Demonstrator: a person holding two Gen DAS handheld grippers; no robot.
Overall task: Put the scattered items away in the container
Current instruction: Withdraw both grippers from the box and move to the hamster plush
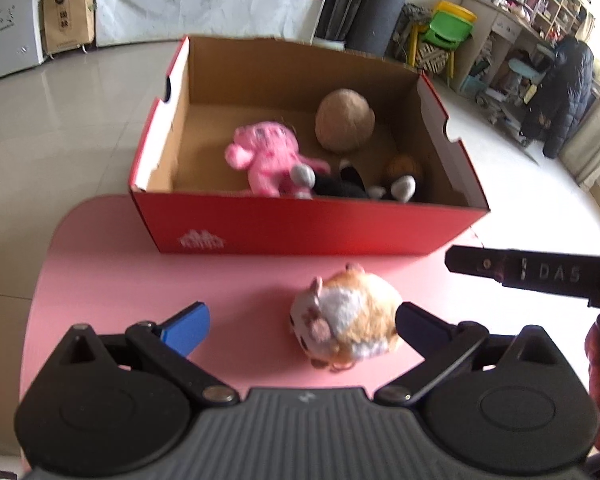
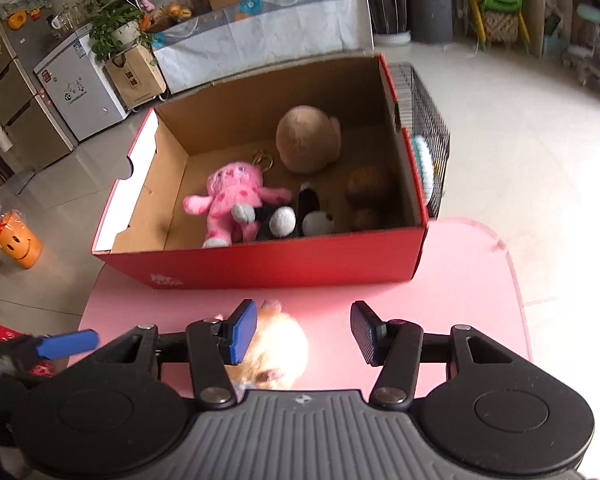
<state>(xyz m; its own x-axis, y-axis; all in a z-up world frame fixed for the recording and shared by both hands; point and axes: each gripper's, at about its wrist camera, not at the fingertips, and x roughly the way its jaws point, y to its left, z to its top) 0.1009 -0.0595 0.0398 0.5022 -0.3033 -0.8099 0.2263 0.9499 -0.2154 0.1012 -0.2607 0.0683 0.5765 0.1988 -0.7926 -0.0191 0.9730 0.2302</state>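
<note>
Lying between the open left tongs [image 1: 302, 326]: hamster plush [image 1: 346, 326]

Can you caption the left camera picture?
Open left hand-held gripper nears hamster plush before red box.

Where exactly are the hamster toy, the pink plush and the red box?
hamster plush [image 1: 346, 320]: left wrist view, on its white and orange back.
pink plush [image 2: 230, 194]: right wrist view, on its body.
red cardboard box [image 1: 300, 226]: left wrist view, on its near outer wall.
</note>
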